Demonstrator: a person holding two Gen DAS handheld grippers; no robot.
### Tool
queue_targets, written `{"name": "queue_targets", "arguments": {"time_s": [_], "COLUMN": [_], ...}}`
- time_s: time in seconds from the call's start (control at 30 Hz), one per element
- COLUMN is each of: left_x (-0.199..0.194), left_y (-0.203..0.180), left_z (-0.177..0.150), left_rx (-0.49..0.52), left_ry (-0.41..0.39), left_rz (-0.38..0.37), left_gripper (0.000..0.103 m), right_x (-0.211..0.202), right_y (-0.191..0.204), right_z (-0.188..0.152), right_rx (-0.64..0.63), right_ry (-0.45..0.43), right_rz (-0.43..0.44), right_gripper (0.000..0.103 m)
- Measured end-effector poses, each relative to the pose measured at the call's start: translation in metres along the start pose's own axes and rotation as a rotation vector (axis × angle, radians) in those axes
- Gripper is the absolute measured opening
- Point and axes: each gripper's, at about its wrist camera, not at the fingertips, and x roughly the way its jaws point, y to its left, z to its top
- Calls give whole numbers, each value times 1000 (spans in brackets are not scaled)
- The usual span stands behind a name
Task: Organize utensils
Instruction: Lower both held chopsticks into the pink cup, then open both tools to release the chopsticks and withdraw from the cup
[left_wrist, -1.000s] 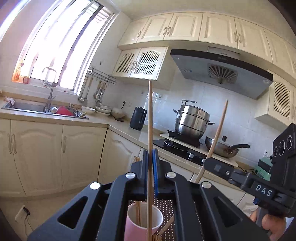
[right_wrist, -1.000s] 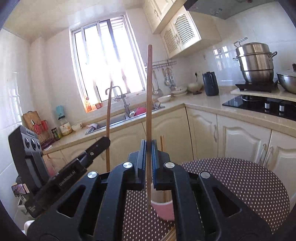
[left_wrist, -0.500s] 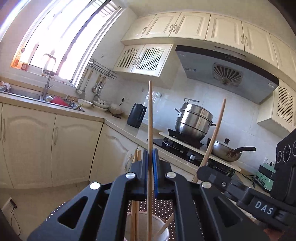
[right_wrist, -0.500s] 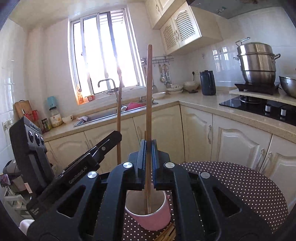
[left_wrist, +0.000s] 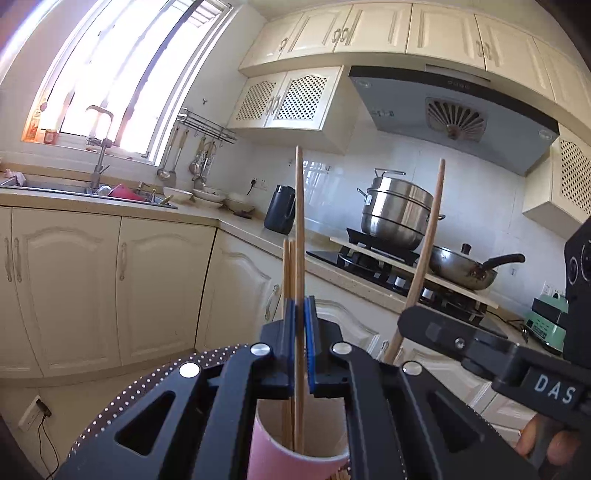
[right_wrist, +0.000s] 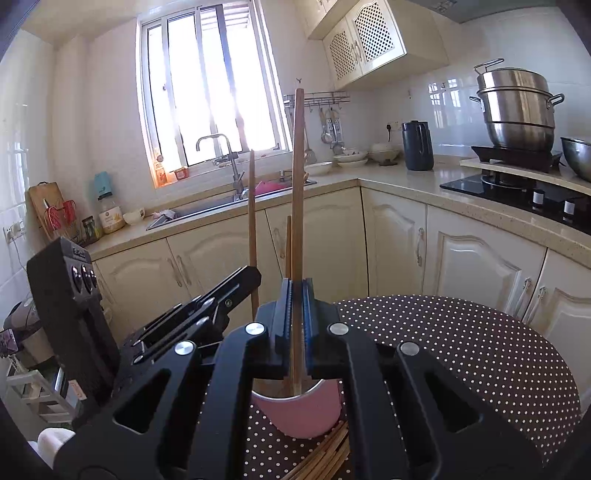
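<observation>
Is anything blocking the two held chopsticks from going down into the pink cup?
Nothing visible blocks them. The left gripper and right gripper each clamp a chopstick upright, lower ends already inside the pink cup. Chopsticks already in the cup leave room.

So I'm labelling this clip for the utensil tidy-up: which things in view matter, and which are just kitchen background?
In the job:
left gripper, shut on a chopstick
right gripper, shut on another chopstick
pink cup
loose chopsticks

Just about:
steamer pot
frying pan
black kettle
sink
</observation>
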Motion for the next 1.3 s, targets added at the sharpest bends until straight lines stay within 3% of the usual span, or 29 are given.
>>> {"name": "queue_targets", "arguments": {"time_s": [0.27,0.47,0.53,0.57,0.7,1.1,1.13,1.23,1.3], "left_x": [-9,-15,-20,-22,-30,-66,-69,-79,-86], "left_y": [-1,8,9,9,6,-5,-6,-9,-8], "left_z": [-14,-17,-17,-16,-13,-3,-2,2,5], "left_rx": [41,12,14,19,41,103,109,121,116], "left_ry": [97,148,157,156,171,189,188,178,170], "left_rz": [9,-9,-9,-5,5,53,53,58,57], "left_gripper": [5,7,25,28,28,53,53,56,58], "right_x": [3,4,2,1,-1,-23,-24,-33,-40], "right_y": [6,7,6,7,9,25,27,33,35], "right_z": [-15,-25,-27,-27,-29,-32,-31,-29,-27], "right_rx": [-7,10,23,24,32,37,35,35,35], "right_ry": [41,69,70,70,80,81,79,56,44], "right_rz": [-42,-70,-70,-74,-87,-134,-137,-157,-161], "right_gripper": [6,6,7,7,7,9,13,45,47]}}
